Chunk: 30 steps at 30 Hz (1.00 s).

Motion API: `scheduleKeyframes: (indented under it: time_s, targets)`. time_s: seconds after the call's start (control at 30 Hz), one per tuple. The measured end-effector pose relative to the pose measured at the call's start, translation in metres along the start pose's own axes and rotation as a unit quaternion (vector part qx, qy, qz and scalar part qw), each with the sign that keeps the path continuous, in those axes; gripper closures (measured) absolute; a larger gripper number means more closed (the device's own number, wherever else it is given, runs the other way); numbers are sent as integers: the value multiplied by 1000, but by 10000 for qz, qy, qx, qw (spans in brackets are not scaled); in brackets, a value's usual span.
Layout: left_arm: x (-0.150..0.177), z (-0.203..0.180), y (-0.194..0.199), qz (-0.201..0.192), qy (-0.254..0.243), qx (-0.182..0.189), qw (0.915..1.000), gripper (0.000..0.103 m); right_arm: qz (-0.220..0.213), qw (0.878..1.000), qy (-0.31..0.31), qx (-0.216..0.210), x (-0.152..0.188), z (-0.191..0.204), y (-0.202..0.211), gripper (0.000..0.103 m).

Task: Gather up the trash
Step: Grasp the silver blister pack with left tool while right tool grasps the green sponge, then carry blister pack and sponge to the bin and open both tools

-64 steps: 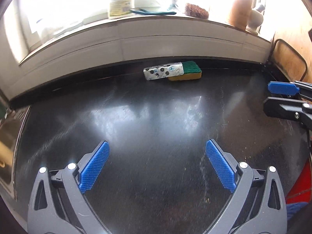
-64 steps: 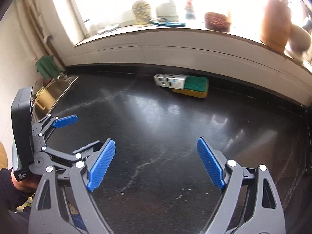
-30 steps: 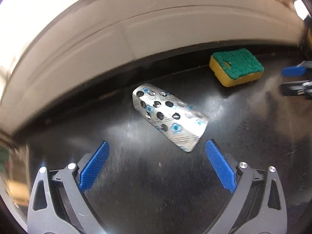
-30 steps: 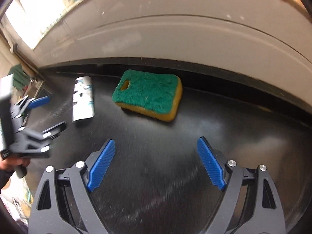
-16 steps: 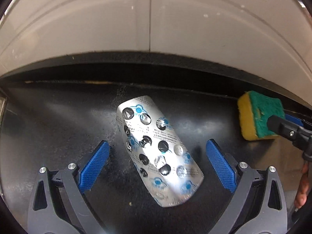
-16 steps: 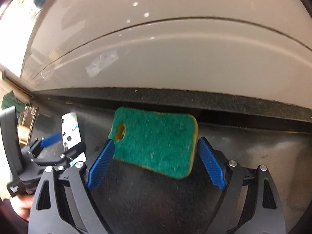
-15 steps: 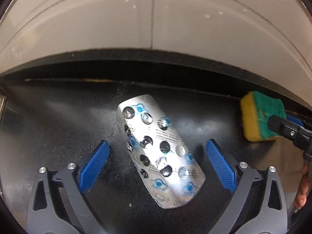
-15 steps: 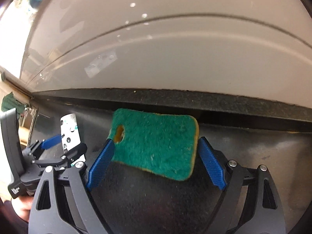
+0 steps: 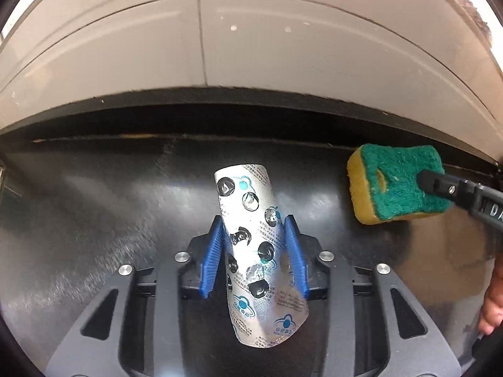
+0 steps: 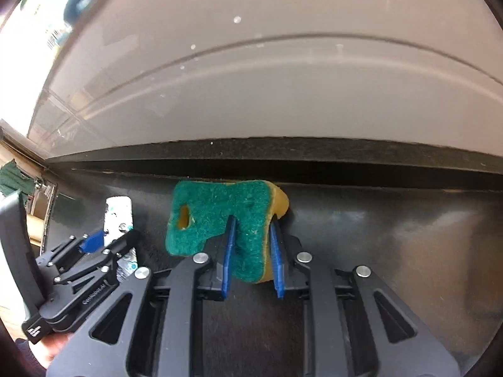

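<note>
My left gripper (image 9: 254,229) is shut on a silver blister pack (image 9: 251,220) with emptied pockets; the pack bows between the blue pads and sticks out toward the wall. My right gripper (image 10: 251,223) is shut on a green and yellow sponge (image 10: 207,216), squeezing its right end. In the left wrist view the sponge (image 9: 393,182) shows at the right with the right gripper's finger across it. In the right wrist view the blister pack (image 10: 118,213) and the left gripper (image 10: 100,238) show at the left.
Both items are over a black countertop (image 9: 94,207) near its back edge, under a white tiled wall (image 9: 251,47). A sink rim (image 10: 47,207) lies at the far left of the right wrist view.
Both grippers went from open to shut: the left closed on the blister pack, the right closed on the sponge, which now bends between the pads.
</note>
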<state>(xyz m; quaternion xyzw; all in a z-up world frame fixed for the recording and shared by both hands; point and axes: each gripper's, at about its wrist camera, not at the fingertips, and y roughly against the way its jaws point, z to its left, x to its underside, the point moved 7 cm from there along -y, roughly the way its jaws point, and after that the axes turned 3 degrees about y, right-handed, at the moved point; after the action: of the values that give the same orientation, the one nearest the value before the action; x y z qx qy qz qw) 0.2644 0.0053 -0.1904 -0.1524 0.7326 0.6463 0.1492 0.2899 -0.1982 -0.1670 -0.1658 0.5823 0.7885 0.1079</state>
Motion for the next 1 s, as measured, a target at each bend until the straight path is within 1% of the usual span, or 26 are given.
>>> scheduleKeyframes:
  time_s: [0.13,0.23,0.3,0.43,0.6,0.73,0.77,0.83,1.0]
  targets:
    - [10,-4,21,-72,-165,88,9998,66,-59,9999,71,-62,15,-1,25,86]
    - [25,-10,46,-144,-265,107,9995,66,-190,9997,126,-39,27,0,51,86]
    - [30,-12,58,-139,-268,137,9995,66,-245,9996,161,-9,38,0,70,86]
    - [52,-5,91,-202,-309,130,9992,66,-338,9992,204,24,58,0,97,86]
    - [78,-6,123,-309,-281,121,9991,66,-463,9985,301,55,78,9,124,86]
    - [93,3,144,-400,-162,45,9991,66,-522,9975,482,2,91,24,139,86]
    - [98,5,150,-429,-103,6,9990,66,-527,9972,540,-20,91,33,137,86]
    - [94,14,154,-478,-4,-69,9988,66,-524,9962,685,-97,97,46,139,86]
    - [136,49,193,-605,482,-374,9963,66,-444,9912,1188,-371,111,97,138,86]
